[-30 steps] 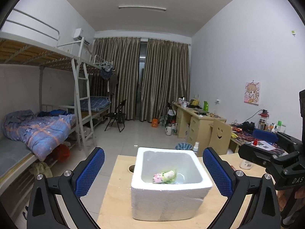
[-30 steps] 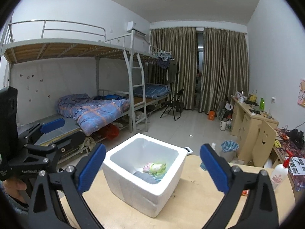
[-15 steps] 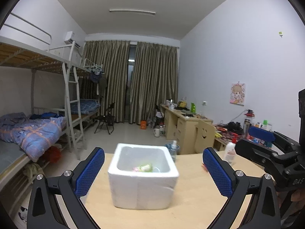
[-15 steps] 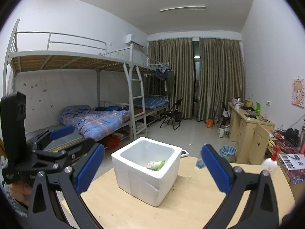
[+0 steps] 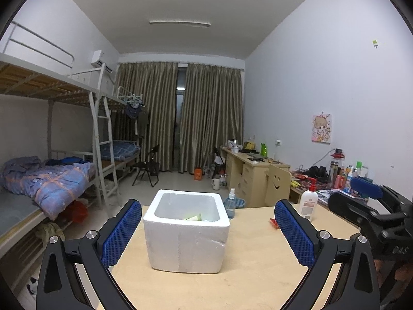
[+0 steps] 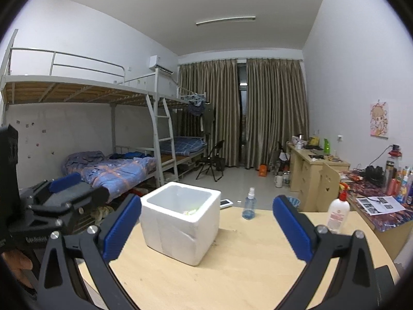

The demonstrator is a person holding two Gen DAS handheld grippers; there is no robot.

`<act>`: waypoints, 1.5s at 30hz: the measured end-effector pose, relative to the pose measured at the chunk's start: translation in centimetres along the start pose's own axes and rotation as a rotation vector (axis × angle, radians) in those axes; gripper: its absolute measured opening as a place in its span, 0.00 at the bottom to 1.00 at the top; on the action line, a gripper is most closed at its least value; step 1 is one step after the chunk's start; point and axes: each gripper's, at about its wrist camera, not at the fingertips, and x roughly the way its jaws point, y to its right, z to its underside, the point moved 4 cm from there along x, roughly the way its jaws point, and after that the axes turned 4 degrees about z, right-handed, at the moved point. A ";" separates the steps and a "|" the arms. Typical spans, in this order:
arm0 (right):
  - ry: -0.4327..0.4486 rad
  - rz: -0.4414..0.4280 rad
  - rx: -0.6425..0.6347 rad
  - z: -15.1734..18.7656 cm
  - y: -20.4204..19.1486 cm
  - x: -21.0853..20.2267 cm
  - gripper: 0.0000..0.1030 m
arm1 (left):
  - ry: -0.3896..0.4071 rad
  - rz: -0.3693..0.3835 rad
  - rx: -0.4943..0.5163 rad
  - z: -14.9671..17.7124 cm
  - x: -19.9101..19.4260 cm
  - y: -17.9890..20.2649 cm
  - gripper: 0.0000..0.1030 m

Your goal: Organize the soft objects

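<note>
Evidently box loaded, both hand-held grippers empty.
Left hand-held gripper and right hand-held gripper are held spread wide; soft items lie inside foam box on worktop. Next item should be located before descent.

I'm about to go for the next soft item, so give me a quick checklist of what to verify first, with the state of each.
1. Left gripper open and holding nothing: ok.
2. Right gripper open and holding nothing: ok.
3. Foam box upright on the table, top open: ok.
4. Room left in the box: cannot tell; only a pale green soft item peeks over the rim.
5. Another soft item within reach on the table: not ok; none shows, only a spray bottle, a pump bottle and a small red thing.
6. Bottles standing apart from the box: ok.
</note>
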 end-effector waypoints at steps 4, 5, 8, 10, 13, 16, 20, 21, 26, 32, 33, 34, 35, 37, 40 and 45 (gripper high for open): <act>0.016 0.024 0.003 1.4 0.0 -1.2 1.00 | 0.014 -0.031 -0.003 1.2 -0.3 -0.1 1.00; 0.022 0.035 -0.002 1.8 -0.1 -1.5 1.00 | 0.017 -0.037 -0.003 1.7 -0.3 0.1 1.00; 0.037 0.053 -0.028 2.9 -0.4 -2.2 1.00 | 0.018 -0.039 -0.003 2.6 -0.2 0.4 1.00; 0.038 0.053 -0.027 3.6 -0.4 -2.3 1.00 | 0.022 -0.043 0.001 3.3 -0.2 0.7 1.00; 0.032 0.039 -0.003 4.8 0.0 -2.4 1.00 | 0.032 -0.046 0.007 4.3 -0.2 1.0 1.00; 0.032 0.066 -0.003 5.6 0.4 -2.4 1.00 | 0.027 -0.038 0.014 5.4 -0.1 1.5 1.00; 0.026 0.082 -0.006 6.4 0.7 -2.4 1.00 | 0.026 -0.029 -0.005 6.5 -0.4 1.4 1.00; 0.024 0.085 -0.005 6.7 0.8 -2.4 1.00 | 0.029 -0.028 -0.005 6.7 -0.4 1.5 1.00; 0.010 0.089 0.010 8.2 1.3 -2.5 1.00 | 0.027 -0.020 -0.010 8.0 -0.7 1.4 1.00; -0.040 0.083 0.032 9.5 1.6 -1.8 1.00 | -0.018 -0.013 -0.002 9.4 -0.2 2.0 1.00; -0.043 0.087 0.033 9.5 1.6 -1.8 1.00 | -0.022 -0.011 0.001 9.5 -0.2 2.0 1.00; -0.041 0.089 0.034 9.4 1.6 -1.9 1.00 | -0.025 -0.012 0.005 9.6 -0.2 2.2 1.00; -0.038 0.090 0.033 9.2 1.6 -2.0 1.00 | -0.027 -0.011 0.013 9.6 -0.1 2.5 1.00; -0.021 0.098 0.030 8.7 1.6 -2.7 1.00 | -0.025 -0.008 0.022 9.6 -0.3 2.7 1.00; -0.012 0.106 0.027 8.6 1.8 -3.2 1.00 | -0.017 -0.017 0.026 9.7 -0.4 2.9 1.00; -0.039 0.112 0.036 9.0 2.4 -3.0 1.00 | -0.031 -0.020 0.026 10.0 0.0 3.1 1.00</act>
